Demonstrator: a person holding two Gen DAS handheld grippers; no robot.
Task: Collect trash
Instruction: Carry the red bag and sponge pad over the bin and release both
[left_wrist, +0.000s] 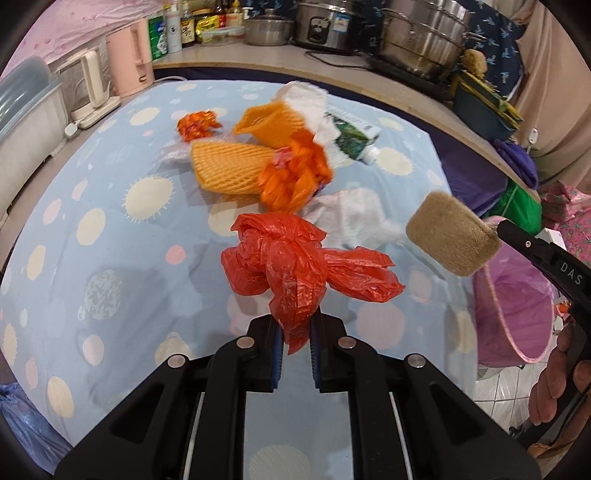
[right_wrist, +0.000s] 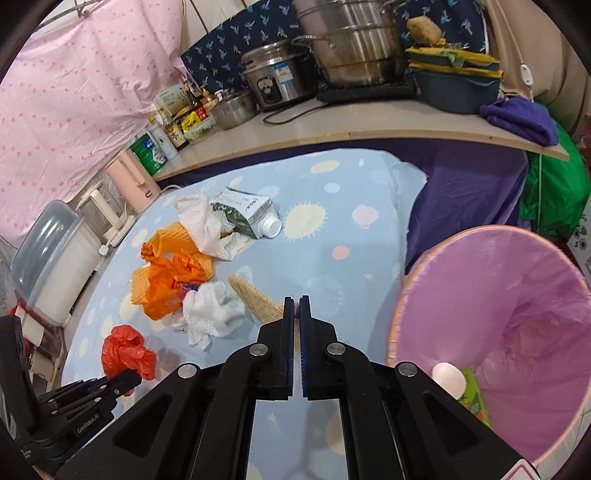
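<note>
Trash in both grippers: our left gripper (left_wrist: 295, 332) pinches a red plastic bag (left_wrist: 295, 258) above the spotted cloth (left_wrist: 110, 206), while our right gripper (right_wrist: 296, 306) is clamped on a tan loofah pad (left_wrist: 452, 236). Pink-lined bin (right_wrist: 402, 295) sits just right of the right gripper, nearer that hand.

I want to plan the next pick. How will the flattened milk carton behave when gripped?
The milk carton is crushed flat, so probably light and empty. Its creased walls may buckle further. The round cap seems stiffer.
</note>
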